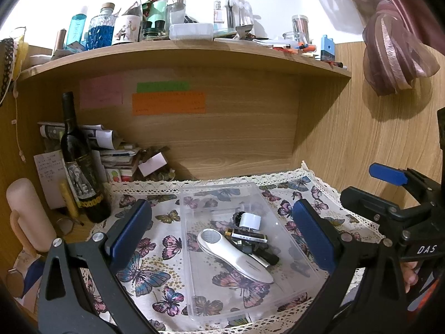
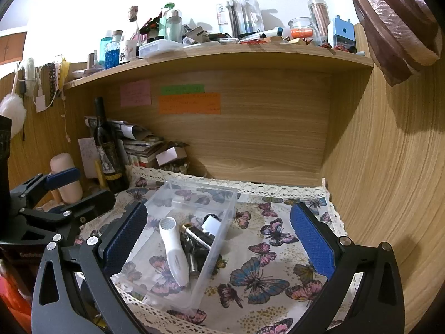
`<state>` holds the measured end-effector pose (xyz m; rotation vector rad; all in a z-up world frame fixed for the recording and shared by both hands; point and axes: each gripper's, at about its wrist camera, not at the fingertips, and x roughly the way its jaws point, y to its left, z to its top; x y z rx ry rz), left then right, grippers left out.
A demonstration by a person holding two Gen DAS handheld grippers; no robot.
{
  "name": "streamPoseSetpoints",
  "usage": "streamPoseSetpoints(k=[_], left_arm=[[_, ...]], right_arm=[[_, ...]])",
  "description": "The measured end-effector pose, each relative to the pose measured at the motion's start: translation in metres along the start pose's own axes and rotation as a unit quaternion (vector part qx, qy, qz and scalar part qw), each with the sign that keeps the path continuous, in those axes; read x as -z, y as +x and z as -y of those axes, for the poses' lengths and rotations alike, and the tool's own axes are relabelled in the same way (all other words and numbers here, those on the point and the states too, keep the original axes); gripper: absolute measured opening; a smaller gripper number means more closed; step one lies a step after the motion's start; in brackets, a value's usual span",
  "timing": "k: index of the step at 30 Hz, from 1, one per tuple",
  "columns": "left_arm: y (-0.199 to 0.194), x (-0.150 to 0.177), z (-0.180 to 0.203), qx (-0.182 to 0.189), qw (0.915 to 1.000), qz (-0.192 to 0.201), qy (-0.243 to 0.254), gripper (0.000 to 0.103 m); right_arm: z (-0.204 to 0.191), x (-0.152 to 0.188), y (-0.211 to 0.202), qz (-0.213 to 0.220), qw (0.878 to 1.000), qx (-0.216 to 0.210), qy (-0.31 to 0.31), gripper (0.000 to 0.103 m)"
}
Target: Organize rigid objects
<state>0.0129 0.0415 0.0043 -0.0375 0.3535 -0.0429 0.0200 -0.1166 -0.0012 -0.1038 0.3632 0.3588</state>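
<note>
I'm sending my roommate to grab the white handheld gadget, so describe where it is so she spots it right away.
On the butterfly tablecloth under the wooden shelf sits a clear plastic box. The white handheld device lies inside it, beside a small pile of dark batteries. It is the longest, only all-white item there, with a round mesh head.

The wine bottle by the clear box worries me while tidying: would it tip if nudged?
Probably: the wine bottle stands upright, tall and narrow, so a high push could topple it. Glass looks slippery, likely heavy and breakable.
</note>
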Motion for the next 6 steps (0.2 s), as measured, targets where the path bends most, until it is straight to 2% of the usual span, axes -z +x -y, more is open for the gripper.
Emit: streamPoseSetpoints(k=[6], left_arm=[[0.0000, 0.0001, 0.0000, 0.001, 1.0000, 0.001, 0.000, 0.103]], right_arm=[[0.0041, 0.0012, 0.0000, -0.001, 1.000, 0.000, 0.000, 0.103]])
